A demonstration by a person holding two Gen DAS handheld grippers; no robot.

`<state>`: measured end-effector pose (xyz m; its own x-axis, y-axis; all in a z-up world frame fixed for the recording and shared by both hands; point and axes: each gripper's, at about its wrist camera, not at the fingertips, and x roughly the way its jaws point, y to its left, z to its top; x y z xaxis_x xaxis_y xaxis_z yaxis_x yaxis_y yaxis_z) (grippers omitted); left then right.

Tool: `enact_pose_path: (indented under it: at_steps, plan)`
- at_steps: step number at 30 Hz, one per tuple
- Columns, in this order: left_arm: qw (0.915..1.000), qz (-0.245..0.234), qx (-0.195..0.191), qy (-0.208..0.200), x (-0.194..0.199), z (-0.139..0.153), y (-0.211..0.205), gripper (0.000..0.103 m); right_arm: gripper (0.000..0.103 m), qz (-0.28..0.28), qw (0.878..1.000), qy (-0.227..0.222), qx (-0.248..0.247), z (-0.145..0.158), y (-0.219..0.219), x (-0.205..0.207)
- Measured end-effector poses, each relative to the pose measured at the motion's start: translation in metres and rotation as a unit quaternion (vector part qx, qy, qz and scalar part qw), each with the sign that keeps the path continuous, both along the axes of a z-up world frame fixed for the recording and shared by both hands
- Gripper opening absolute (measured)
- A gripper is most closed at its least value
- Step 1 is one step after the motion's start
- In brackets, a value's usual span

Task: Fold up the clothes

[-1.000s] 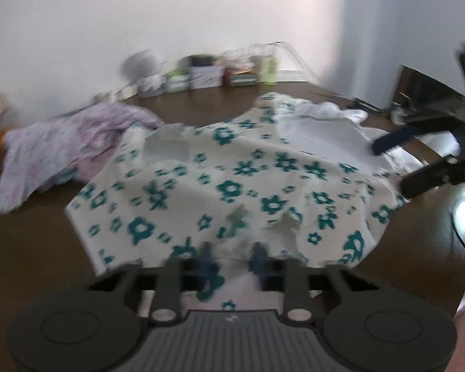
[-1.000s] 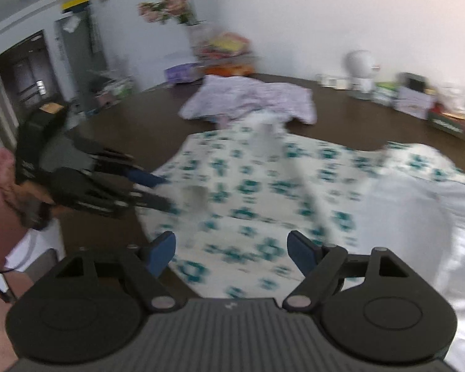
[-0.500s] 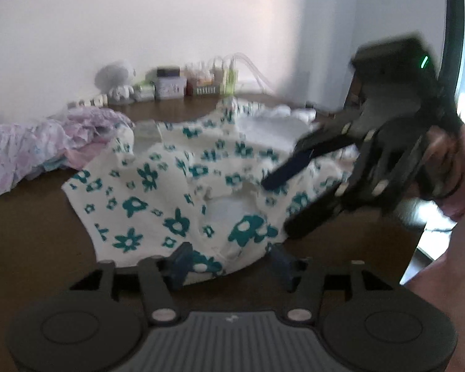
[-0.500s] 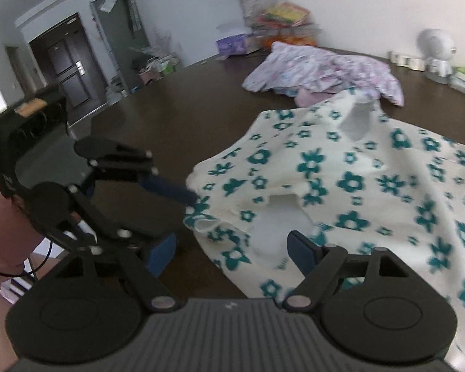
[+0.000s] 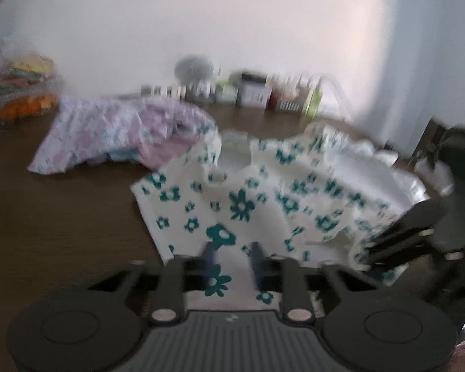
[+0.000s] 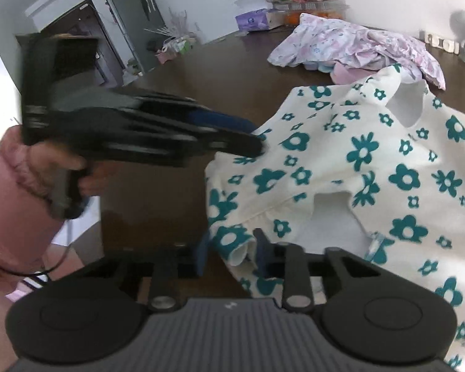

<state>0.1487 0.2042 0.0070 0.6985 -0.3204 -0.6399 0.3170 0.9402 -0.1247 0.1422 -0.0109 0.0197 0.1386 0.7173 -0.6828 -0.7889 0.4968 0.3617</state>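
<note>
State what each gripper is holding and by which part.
Both jaws are closing on the floral garment: left gripper and right gripper each at its near hem, fabric between the fingers.

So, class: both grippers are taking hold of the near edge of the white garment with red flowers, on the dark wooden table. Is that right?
Not quite: the flowers are teal, not red, as the right wrist view shows. Both the left gripper and the right gripper are closing their jaws on the near edge of the white garment, on the dark wooden table.

Blurred, hidden and cropped parts

Small items along the wall (image 5: 257, 94) are smeared past telling; the left gripper (image 6: 257, 142) tips vanish against the floral garment (image 6: 372, 167); that garment runs off the right wrist view's edge.
</note>
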Motion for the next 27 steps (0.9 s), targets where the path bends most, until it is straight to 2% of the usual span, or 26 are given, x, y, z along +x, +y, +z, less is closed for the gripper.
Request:
enact_pose_path:
  at_steps: [2,4,6,7,9,11,12,14,15,17,19,21,22,24,26,27]
  plan:
    - [0.9998,0.003,0.015,0.012,0.008,-0.009,-0.005,0.012,0.015,0.005,0.999,0.026,0.021,0.003,-0.009,-0.003]
    - [0.9999,0.005,0.012,0.011,0.008,-0.012,-0.004,0.012,0.015,0.01,0.998,0.044,0.033,0.004,-0.018,-0.007]
    - [0.9999,0.006,0.01,0.01,0.008,-0.014,-0.002,0.012,0.021,0.013,0.997,0.061,0.038,0.003,-0.026,-0.011]
    - [0.9999,0.006,0.012,0.008,0.007,-0.014,-0.002,0.013,0.03,0.006,0.998,0.056,0.039,0.005,-0.03,-0.011]
    - [0.9998,0.008,0.015,0.007,0.005,-0.014,-0.002,0.013,0.037,-0.017,0.999,0.032,0.039,0.009,-0.035,-0.011]
    - [0.9997,0.015,0.017,0.008,0.004,-0.012,-0.002,0.014,0.038,-0.045,0.998,0.01,0.044,0.013,-0.037,-0.002]
    - [0.9995,0.021,0.021,0.007,0.003,-0.01,-0.002,0.014,0.041,-0.065,0.997,-0.016,0.035,0.016,-0.037,0.001]
    - [0.9995,0.027,0.018,-0.005,0.003,-0.003,-0.002,0.017,0.042,-0.104,0.991,-0.087,-0.006,0.022,-0.034,0.006]
    - [0.9994,0.029,0.016,-0.012,0.003,0.002,-0.001,0.021,0.046,-0.11,0.987,-0.11,-0.032,0.023,-0.03,0.01]
    - [0.9991,0.034,0.014,-0.02,0.008,0.011,-0.002,0.024,0.053,-0.116,0.98,-0.139,-0.08,0.022,-0.02,0.018]
    - [0.9985,0.042,0.024,-0.024,0.02,0.019,-0.006,0.029,0.055,-0.108,0.979,-0.141,-0.1,0.018,-0.014,0.026]
    - [0.998,0.048,0.034,-0.021,0.037,0.022,-0.012,0.028,0.048,-0.101,0.98,-0.136,-0.109,0.013,-0.008,0.033]
    - [0.998,0.049,0.034,-0.02,0.047,0.023,-0.014,0.026,0.032,-0.101,0.979,-0.134,-0.114,0.01,-0.007,0.034]
    - [0.9986,0.046,0.024,-0.012,0.069,0.021,-0.019,0.026,0.016,-0.104,0.978,-0.13,-0.123,0.006,-0.008,0.033]
    - [0.9989,0.038,0.028,-0.007,0.089,0.017,-0.027,0.024,0.012,-0.107,0.977,-0.127,-0.132,0.001,-0.009,0.032]
    - [0.9987,0.033,0.038,-0.003,0.098,0.014,-0.031,0.017,0.011,-0.108,0.977,-0.125,-0.134,0.001,-0.011,0.03]
